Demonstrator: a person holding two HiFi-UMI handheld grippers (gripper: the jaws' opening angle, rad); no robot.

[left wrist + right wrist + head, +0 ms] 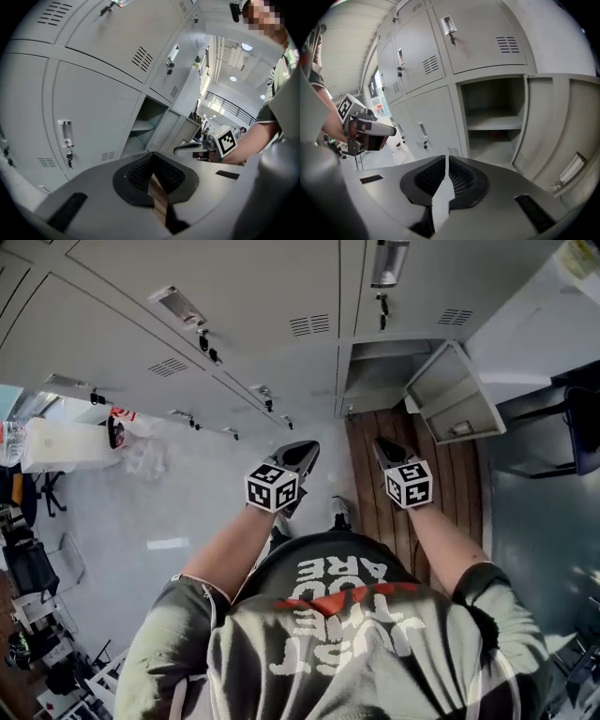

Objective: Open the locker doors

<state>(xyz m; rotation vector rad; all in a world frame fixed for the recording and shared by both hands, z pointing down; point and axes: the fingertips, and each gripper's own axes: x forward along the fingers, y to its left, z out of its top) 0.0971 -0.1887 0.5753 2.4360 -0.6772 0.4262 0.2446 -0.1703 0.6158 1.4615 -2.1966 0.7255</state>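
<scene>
Left gripper and right gripper are hovering before the open locker, each with jaws together, gripping nothing; its door is standing wide at its right. Closed lockers are lining its left.

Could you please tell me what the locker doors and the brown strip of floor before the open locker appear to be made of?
Locker doors: probably painted sheet metal with a matte light grey finish. The punched louvre vents and the thin folded edges of the open door suggest it.
Brown floor strip: wood planks or wood-look laminate, judging by the parallel board lines. The pictures do not show which.
</scene>
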